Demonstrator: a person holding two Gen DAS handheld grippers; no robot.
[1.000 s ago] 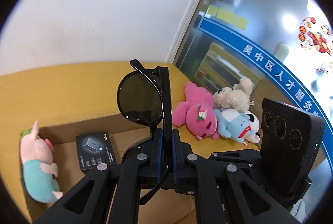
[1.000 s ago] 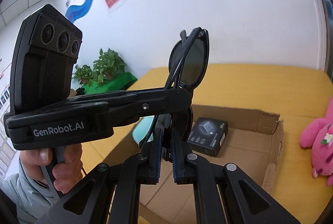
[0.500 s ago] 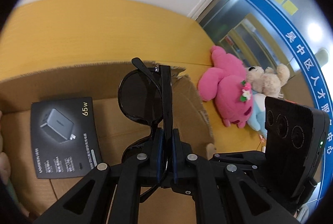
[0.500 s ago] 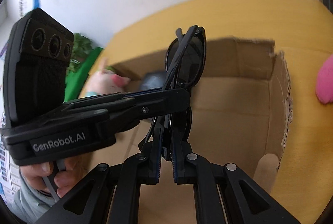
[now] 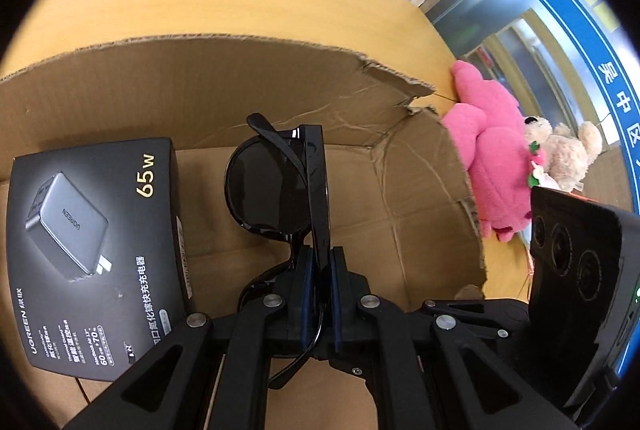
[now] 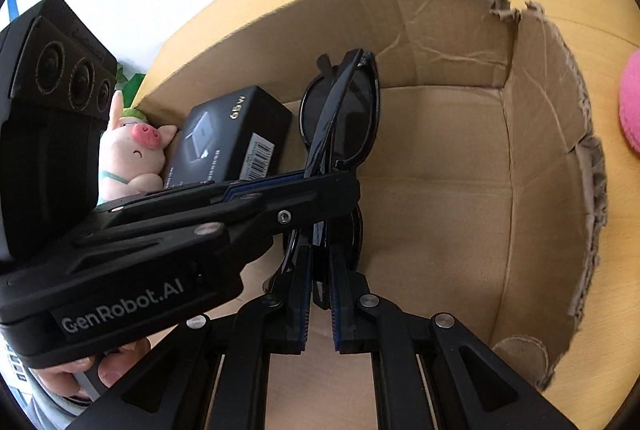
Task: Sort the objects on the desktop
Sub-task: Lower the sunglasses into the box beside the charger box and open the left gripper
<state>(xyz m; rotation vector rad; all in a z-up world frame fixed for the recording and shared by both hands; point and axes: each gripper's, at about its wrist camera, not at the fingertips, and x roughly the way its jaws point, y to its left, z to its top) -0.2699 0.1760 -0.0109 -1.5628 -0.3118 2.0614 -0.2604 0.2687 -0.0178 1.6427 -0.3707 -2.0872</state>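
Lowering since a second ago, both grippers, left (image 5: 319,270) and right (image 6: 320,270), tilt downward, clamping folded black sunglasses (image 5: 276,186) inside the torn brown cardboard box (image 6: 540,134), beside the black charger box (image 5: 92,246).

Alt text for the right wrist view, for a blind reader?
Both grippers, right and left, clamp folded black sunglasses above an open cardboard box. Inside lie a black charger box and a pig plush.

Three plush toys (image 5: 492,158); one charger box (image 5: 92,250); one sunglasses (image 5: 276,190)
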